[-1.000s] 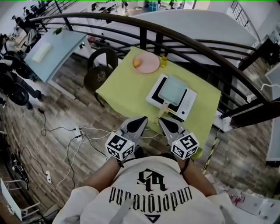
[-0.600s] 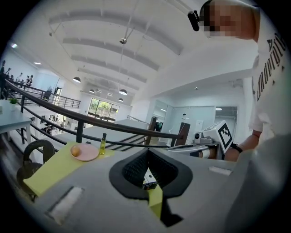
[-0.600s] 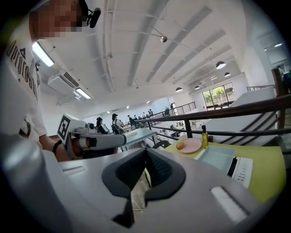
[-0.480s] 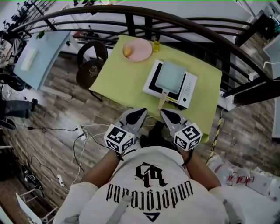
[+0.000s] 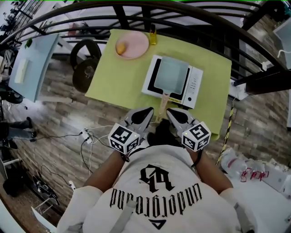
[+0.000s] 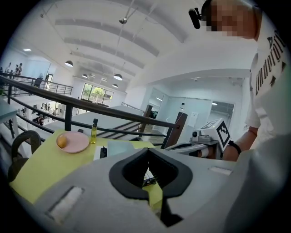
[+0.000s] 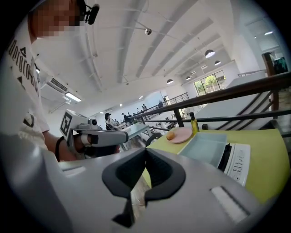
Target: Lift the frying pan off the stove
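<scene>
A square pale-blue frying pan sits on a white induction stove on the yellow-green table; its light wooden handle points toward me. The pan also shows in the right gripper view, and in the left gripper view the pan lies behind the jaws. My left gripper and right gripper are held side by side near the table's near edge, just short of the handle. Both are shut with nothing between the jaws.
A pink plate with an orange fruit and a small bottle of yellow liquid stand at the table's far side. A dark curved railing runs behind the table. A black chair stands left; cables lie on the wooden floor.
The view has shifted forward: the table and stove now appear closer and lower in the head view. Both grippers stay shut, side by side, now nearer the pan's handle.
</scene>
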`<state>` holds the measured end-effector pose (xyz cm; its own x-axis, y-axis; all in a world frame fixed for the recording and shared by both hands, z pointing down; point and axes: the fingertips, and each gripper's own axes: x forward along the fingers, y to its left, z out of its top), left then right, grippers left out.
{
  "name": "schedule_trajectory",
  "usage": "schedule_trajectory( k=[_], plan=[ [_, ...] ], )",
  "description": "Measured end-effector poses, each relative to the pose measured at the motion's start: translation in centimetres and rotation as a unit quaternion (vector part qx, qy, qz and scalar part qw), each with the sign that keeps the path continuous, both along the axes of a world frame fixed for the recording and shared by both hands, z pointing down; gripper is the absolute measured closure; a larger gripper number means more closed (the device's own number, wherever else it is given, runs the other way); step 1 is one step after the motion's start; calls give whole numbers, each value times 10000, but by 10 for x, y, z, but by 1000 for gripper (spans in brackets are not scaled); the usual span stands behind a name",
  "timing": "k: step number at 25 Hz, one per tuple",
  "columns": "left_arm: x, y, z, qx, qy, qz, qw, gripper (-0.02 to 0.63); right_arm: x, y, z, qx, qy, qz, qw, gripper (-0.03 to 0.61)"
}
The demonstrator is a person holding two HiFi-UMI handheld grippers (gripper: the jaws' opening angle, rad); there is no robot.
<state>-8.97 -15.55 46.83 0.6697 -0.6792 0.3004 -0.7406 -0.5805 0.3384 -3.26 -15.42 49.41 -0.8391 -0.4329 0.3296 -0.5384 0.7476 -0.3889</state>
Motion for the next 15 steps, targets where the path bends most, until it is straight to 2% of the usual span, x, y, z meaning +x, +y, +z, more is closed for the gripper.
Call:
schedule_trajectory(
  k=[6,10,15],
  plan=[
    [14,-35,32,-438,-54,171,9989,607,18,-36,27,-371,63,16,9993,575],
    [20,-53,57,-867,5,273,9959,606,26,-55,48,-786,-19,20,9969,571],
    [21,-65,82,-1238,28,401,9915,533,22,-62,71,-1354,-193,-1,9906,535]
  ],
)
